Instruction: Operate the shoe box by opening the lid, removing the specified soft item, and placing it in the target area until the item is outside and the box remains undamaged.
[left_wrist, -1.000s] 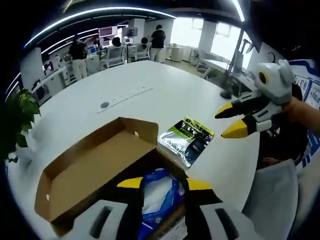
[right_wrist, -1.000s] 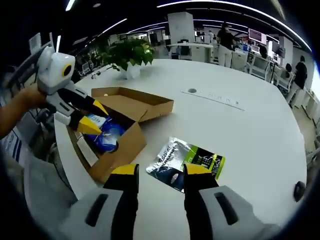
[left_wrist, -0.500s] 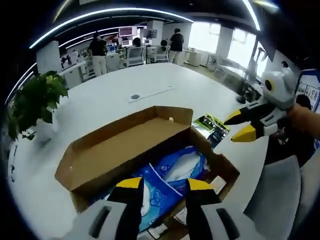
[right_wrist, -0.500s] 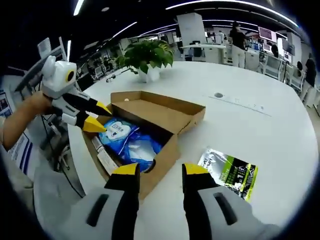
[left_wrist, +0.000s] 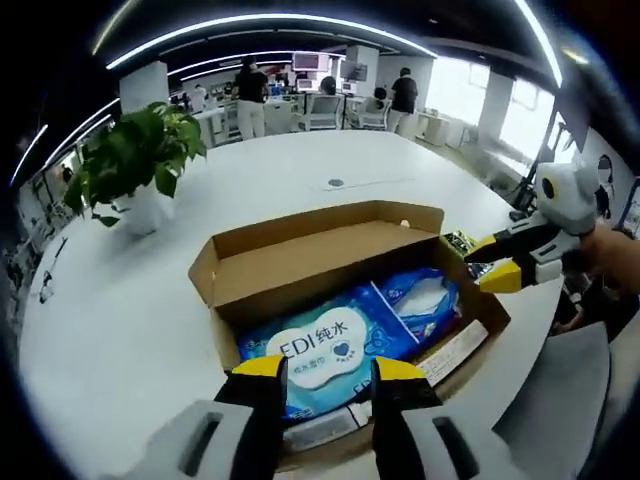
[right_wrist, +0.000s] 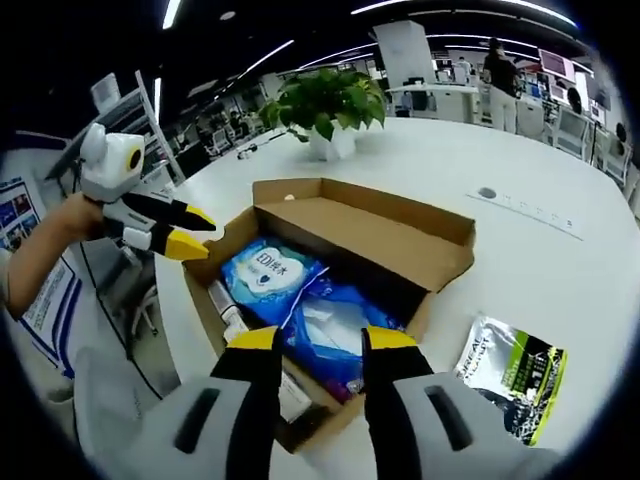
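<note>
- We find the left gripper (left_wrist: 322, 368) with jaws narrowly parted and empty, poised over the near edge of the shoe box (left_wrist: 330, 250).
- The shoe box stands open on the white table (left_wrist: 120, 300), its lid folded back on the far side; a potted plant (left_wrist: 135, 160) stands beyond the box's left corner.
- Inside the box lies the blue wipes pack (left_wrist: 330, 350), printed face up, with a second blue pack (left_wrist: 425, 295) beside it toward the box's right end.
- The right gripper (right_wrist: 312, 340), jaws likewise narrowly parted and empty, hovers over the box's right end; what lies under the packs we cannot tell.
- A green-and-black pouch (right_wrist: 510, 375) lies on the table just beside the box.
- We advise pinching the pack by its soft edge, lifting straight up, clear of the cardboard walls.
</note>
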